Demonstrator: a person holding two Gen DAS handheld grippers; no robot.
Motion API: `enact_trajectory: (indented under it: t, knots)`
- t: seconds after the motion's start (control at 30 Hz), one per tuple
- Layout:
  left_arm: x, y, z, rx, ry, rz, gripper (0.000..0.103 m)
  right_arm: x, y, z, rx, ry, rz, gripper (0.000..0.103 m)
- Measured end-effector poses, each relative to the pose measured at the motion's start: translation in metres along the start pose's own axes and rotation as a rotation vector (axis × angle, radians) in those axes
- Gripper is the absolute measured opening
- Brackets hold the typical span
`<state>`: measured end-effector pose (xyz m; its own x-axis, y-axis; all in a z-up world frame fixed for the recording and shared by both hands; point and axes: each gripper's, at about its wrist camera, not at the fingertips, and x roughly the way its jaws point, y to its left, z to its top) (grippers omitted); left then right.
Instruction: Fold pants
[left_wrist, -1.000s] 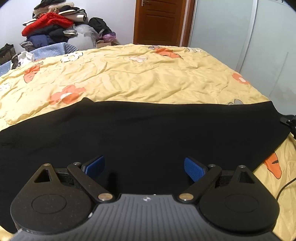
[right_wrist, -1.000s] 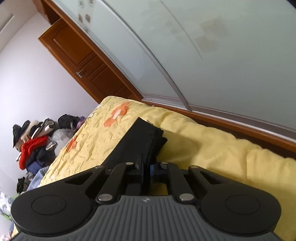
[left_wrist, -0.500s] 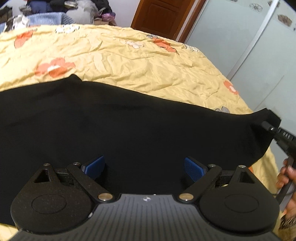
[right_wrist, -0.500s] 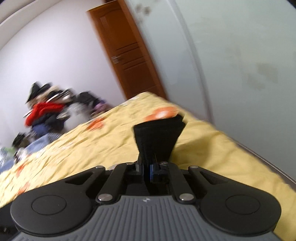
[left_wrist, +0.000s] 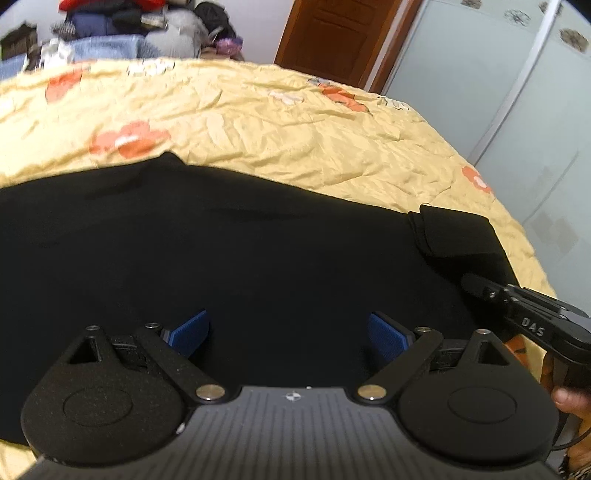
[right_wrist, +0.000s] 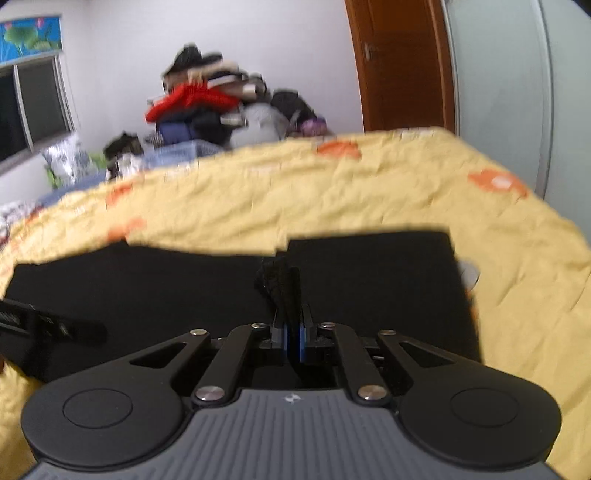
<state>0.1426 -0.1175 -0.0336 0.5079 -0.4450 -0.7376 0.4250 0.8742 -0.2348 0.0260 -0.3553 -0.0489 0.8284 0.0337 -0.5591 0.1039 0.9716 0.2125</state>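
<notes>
Black pants (left_wrist: 258, 258) lie spread across the yellow bedspread (left_wrist: 295, 140). My left gripper (left_wrist: 288, 328) hovers just over their near part, open, with its blue pads (left_wrist: 190, 330) wide apart and nothing between them. My right gripper (right_wrist: 293, 332) is shut on a bunched piece of the pants' end (right_wrist: 280, 280). In the left wrist view it comes in from the right (left_wrist: 471, 283), and the pants' end (left_wrist: 458, 236) lies doubled back over the rest. The left gripper shows at the left edge of the right wrist view (right_wrist: 55, 328).
A pile of clothes (right_wrist: 207, 107) is stacked beyond the bed's far side, under a window (right_wrist: 29, 110). A brown door (left_wrist: 332, 33) and pale sliding wardrobe panels (left_wrist: 517, 92) stand on the right. A hand (left_wrist: 565, 398) holds the right gripper's handle.
The right gripper has carried the pants' end from the bed's right edge leftwards over the pants, rolling upright as it went. The left gripper has stayed over the pants, only tilting slightly.
</notes>
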Motion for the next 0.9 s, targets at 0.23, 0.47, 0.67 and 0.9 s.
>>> enact_trajectory:
  t: [0.23, 0.47, 0.67, 0.9]
  knots:
    - [0.015, 0.012, 0.021, -0.187, 0.063, -0.275, 0.095, -0.019, 0.038, -0.01, -0.255, -0.063, -0.018, 0.005]
    - [0.06, 0.0, 0.033, -0.442, 0.202, -0.492, 0.095, -0.03, 0.066, -0.017, -0.385, -0.098, -0.017, 0.005]
    - [0.082, -0.011, 0.031, -0.541, 0.243, -0.574, 0.076, -0.037, 0.076, -0.018, -0.405, -0.109, 0.01, 0.006]
    - [0.062, -0.026, 0.033, -0.317, 0.158, -0.39, 0.021, -0.031, 0.092, -0.023, -0.439, -0.084, 0.054, 0.006]
